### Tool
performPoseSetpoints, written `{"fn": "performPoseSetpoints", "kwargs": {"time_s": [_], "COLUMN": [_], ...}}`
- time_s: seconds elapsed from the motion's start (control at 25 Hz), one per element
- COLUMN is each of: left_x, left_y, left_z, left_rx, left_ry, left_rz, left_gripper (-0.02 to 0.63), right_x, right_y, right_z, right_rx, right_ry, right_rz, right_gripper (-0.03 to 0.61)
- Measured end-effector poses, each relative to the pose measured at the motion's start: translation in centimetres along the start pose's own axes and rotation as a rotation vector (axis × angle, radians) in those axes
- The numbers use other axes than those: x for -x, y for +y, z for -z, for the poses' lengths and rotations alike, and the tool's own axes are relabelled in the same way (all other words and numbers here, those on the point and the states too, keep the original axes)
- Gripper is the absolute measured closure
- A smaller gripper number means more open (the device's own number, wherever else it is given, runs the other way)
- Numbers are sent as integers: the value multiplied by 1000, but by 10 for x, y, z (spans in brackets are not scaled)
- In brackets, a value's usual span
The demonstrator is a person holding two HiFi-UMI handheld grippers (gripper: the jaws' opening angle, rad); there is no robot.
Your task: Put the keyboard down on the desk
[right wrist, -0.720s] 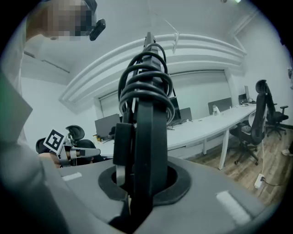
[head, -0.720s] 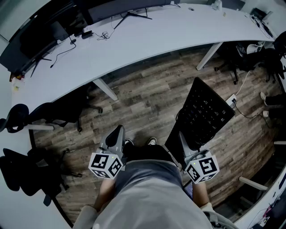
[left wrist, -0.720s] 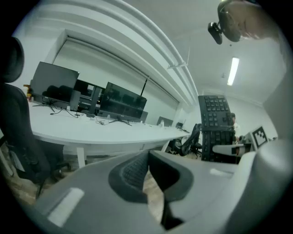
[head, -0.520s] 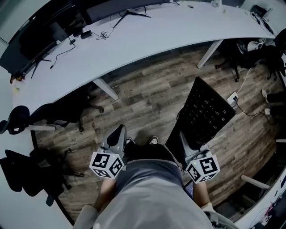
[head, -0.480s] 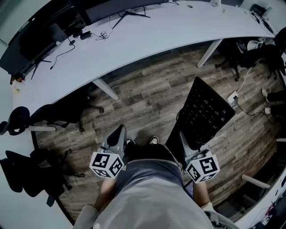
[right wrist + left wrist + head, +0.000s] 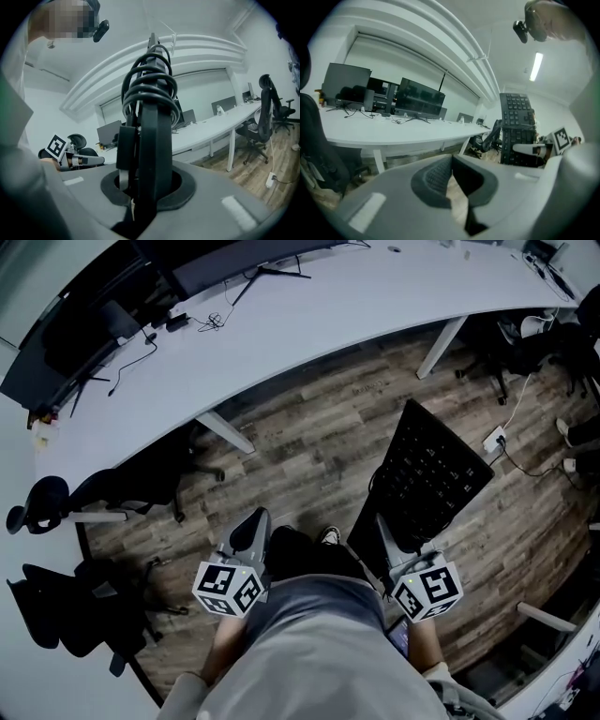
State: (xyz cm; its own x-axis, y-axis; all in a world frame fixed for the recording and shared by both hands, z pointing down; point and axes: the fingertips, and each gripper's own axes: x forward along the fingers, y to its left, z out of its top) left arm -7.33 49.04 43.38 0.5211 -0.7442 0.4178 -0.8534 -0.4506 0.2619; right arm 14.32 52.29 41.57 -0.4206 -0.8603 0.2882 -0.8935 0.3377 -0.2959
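Jaws of the right gripper are pinching the near edge of the black keyboard, which is hanging tilted above the wooden floor at the head view's lower right, well apart from the white desk. Left gripper jaws are sitting pressed together, holding nothing.

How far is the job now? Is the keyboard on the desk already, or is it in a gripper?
Done: the keyboard is picked up, and the right gripper is clamped on its near end. In hand: it is carried over the wooden floor, apart from the white desk. The left gripper is empty, with its jaws together. Left: reach the desk, lay the keyboard on it and let go.
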Motion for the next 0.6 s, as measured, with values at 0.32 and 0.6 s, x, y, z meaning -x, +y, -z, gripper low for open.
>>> {"fn": "performPoseSetpoints", "kwargs": {"time_s": [0.32, 0.6], "left_x": [-10, -23], "left_y": [-1, 14], "left_z": [-11, -18], "left_rx": [-7, 24], "left_ry": [-12, -14], "left_rz": [-14, -30], "left_gripper": [614, 614], "right_x": [-11, -33], "right_y": [-16, -22], "right_z": [-6, -11], "right_rx": [-61, -78], "right_ry": [-14, 11], "right_rz": [-15, -24], "right_gripper": [505, 505]}}
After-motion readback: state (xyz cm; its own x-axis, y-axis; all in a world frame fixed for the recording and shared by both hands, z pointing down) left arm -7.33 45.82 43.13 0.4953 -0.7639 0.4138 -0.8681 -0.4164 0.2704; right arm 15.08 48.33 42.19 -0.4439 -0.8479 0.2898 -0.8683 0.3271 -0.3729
